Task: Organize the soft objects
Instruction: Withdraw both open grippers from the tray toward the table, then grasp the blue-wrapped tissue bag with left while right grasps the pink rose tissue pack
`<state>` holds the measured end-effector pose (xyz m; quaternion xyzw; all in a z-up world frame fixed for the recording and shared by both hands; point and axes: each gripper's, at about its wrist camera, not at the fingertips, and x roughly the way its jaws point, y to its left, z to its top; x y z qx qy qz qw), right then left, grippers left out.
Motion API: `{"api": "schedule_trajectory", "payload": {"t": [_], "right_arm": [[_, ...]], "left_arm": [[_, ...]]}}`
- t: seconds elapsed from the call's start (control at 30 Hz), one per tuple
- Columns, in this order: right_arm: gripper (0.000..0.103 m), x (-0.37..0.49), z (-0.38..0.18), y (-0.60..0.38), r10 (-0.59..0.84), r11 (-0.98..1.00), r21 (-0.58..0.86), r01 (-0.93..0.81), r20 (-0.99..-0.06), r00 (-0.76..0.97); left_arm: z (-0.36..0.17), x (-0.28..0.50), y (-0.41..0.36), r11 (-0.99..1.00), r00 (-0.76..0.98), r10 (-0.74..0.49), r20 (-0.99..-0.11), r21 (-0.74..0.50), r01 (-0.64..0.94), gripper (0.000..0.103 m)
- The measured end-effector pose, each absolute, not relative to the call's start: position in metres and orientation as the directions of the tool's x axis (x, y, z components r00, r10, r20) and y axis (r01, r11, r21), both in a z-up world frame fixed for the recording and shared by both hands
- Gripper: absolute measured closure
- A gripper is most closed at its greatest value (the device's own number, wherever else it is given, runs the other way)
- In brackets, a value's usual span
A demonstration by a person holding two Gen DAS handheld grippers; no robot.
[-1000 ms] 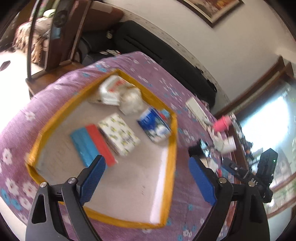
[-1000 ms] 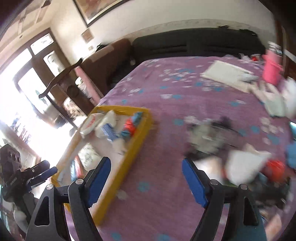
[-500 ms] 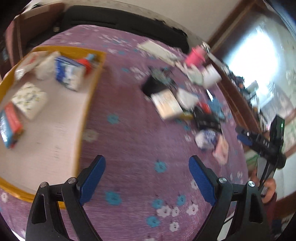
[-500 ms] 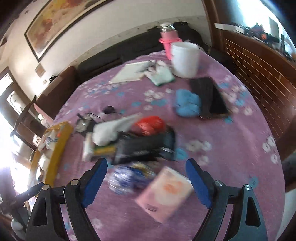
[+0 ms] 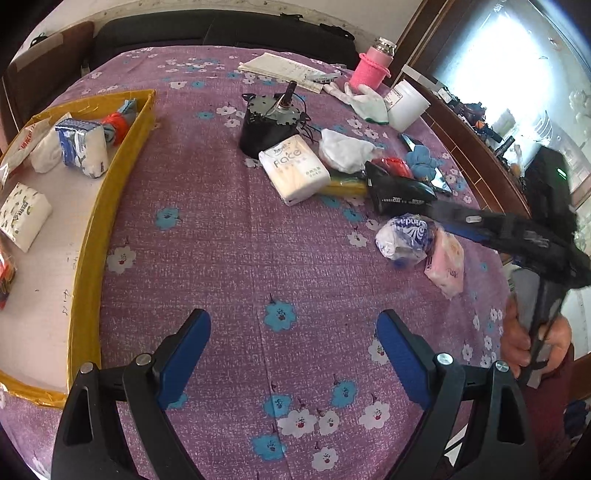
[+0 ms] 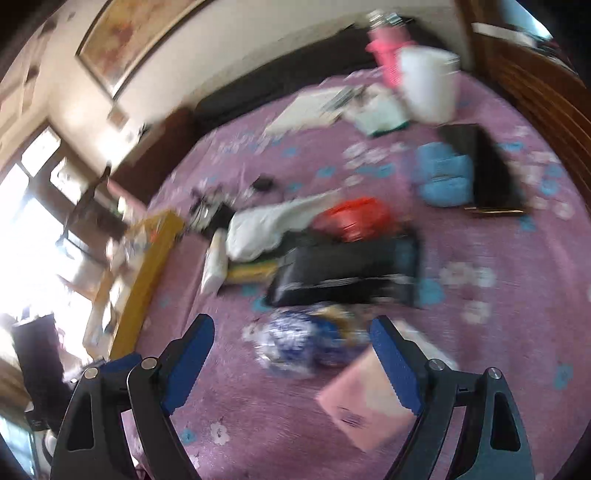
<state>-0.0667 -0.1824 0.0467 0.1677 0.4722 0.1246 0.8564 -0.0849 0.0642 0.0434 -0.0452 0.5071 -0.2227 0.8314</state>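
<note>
Right wrist view: right gripper [image 6: 291, 349] spread wide and empty over a crinkly blue-and-white plastic pack [image 6: 299, 341], pink tissue packet [image 6: 364, 400] touching the right finger. Left gripper [image 5: 293, 345] gapes empty above the purple floral counter [image 5: 229, 258], yellow-rimmed cardboard tray [image 5: 96, 221] far left.

Cream wall [image 6: 221, 55] with a framed painting [image 6: 125, 40], dark sofa [image 5: 221, 31] against it, bright windows [image 6: 22, 229] with dark wooden frames, wooden railing [image 6: 532, 85], strong daylight from a window [image 5: 517, 51], purple flowered bedspread [image 5: 240, 258]
</note>
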Motion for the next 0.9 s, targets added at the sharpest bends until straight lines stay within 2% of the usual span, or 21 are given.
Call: {"api": "schedule_trajectory", "payload": {"t": [0.07, 0.13, 0.17, 0.2, 0.27, 0.37, 0.5, 0.73, 0.9], "right_arm": [[0.014, -0.058, 0.038, -0.168, 0.356, 0.925, 0.374, -0.063, -0.799, 0.485], [0.012, -0.059, 0.032, -0.152, 0.405, 0.909, 0.401, -0.11, -0.792, 0.457], [0.012, -0.061, 0.033, -0.145, 0.468, 0.88, 0.448, -0.155, -0.77, 0.434], [0.012, -0.065, 0.034, -0.135, 0.606, 0.795, 0.562, -0.229, -0.708, 0.362], [0.013, -0.077, 0.044, -0.128, 0.697, 0.717, 0.631, -0.297, -0.64, 0.324], [0.013, -0.093, 0.059, -0.144, 0.637, 0.77, 0.571, -0.286, -0.651, 0.413], [0.013, -0.117, 0.06, -0.198, 0.438, 0.883, 0.458, -0.102, -0.724, 0.533], [0.013, -0.147, 0.035, -0.264, 0.341, 0.871, 0.474, 0.133, -0.776, 0.531], [0.013, -0.135, 0.019, -0.256, 0.349, 0.862, 0.48, 0.164, -0.796, 0.495]], "left_arm": [[0.044, -0.087, 0.064, 0.901, 0.399, -0.404, -0.823, -0.282, 0.33, 0.012], [0.045, -0.089, 0.064, 0.905, 0.412, -0.39, -0.823, -0.259, 0.339, 0.012], [0.045, -0.09, 0.064, 0.905, 0.415, -0.386, -0.824, -0.252, 0.342, 0.012], [0.045, -0.089, 0.063, 0.905, 0.416, -0.384, -0.824, -0.247, 0.346, 0.012], [0.045, -0.089, 0.062, 0.903, 0.416, -0.383, -0.824, -0.241, 0.355, 0.012], [0.045, -0.087, 0.059, 0.9, 0.422, -0.38, -0.823, -0.222, 0.376, 0.012], [0.042, -0.074, 0.047, 0.899, 0.428, -0.365, -0.827, -0.192, 0.394, 0.012], [0.027, -0.052, -0.004, 0.884, 0.391, -0.355, -0.849, -0.169, 0.436, 0.012], [0.01, -0.049, -0.046, 0.868, 0.409, -0.268, -0.872, -0.034, 0.495, 0.013]]}}
